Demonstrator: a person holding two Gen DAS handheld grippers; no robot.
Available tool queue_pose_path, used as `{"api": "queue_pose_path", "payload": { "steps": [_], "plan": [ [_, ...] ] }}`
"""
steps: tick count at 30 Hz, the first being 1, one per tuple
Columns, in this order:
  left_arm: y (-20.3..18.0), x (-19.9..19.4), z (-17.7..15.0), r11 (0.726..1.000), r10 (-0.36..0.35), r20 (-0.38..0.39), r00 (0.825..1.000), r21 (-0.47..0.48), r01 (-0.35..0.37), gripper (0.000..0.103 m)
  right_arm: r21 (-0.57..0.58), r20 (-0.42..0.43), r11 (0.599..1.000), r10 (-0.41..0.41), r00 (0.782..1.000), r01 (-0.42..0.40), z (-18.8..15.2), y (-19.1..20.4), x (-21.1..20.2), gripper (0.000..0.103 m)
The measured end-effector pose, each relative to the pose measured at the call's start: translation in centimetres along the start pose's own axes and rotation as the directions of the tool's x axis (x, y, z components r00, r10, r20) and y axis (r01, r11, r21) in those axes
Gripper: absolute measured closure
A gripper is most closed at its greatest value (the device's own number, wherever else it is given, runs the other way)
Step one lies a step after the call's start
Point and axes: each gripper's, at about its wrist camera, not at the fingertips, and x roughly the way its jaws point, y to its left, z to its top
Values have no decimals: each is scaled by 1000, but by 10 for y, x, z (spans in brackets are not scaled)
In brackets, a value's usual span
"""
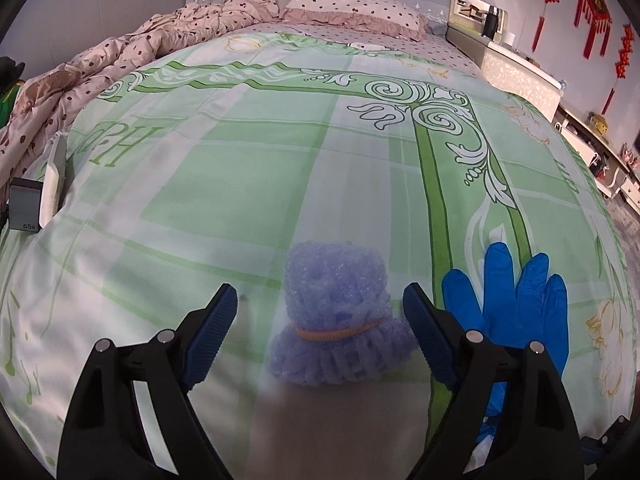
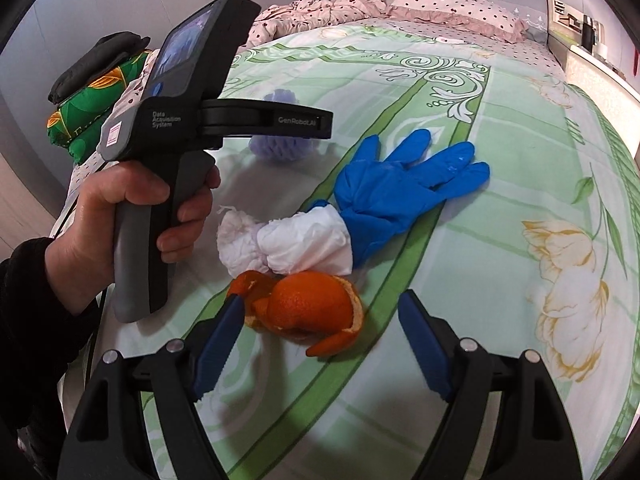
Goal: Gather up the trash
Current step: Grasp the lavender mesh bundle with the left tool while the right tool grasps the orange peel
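Your left gripper (image 1: 320, 320) has its jaws spread either side of the purple foam ball (image 1: 336, 320), bare sheet at lower left. At lower right the blue glove (image 1: 516, 300) crowds the right finger (image 1: 432, 336). The bedspread (image 1: 260, 160) lies open across the upper frame.

The left tongs (image 2: 326, 122) have "GenRobot.AI" on the black arm, and "Data Acquisition System" in small white letters on the body. A gray charger (image 1: 24, 210) at the bed's edge says "65W". The green bedsheet (image 1: 240, 168) has big letters; only "H" reads clearly.
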Motion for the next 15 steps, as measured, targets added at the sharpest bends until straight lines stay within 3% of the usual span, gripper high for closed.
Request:
{"api": "queue_pose_path", "payload": {
  "steps": [4, 6, 8, 9, 15],
  "plan": [
    [-9, 9, -5, 999, -7, -13, 1000, 41, 8, 38, 1, -30, 1000, 20, 999, -20, -2, 3, 11, 42],
    [-10, 11, -4, 999, -7, -10, 1000, 46, 7, 53, 9, -22, 999, 31, 999, -31, -1, 3, 11, 55],
    [-9, 10, -3, 999, -11, -3, 1000, 36, 11, 59, 18, -11, 999, 35, 999, -34, -1, 3, 10, 59],
    [-8, 10, -3, 999, -11, -2, 1000, 34, 11, 61, 22, -9, 999, 36, 999, -36, -1, 2, 10, 64],
    [-4, 0, -2, 999, -6, 22, 1000, 33, 5, 65, 39, -9, 998, 54, 998, -54, -2, -2, 2, 72]
  ]
}}
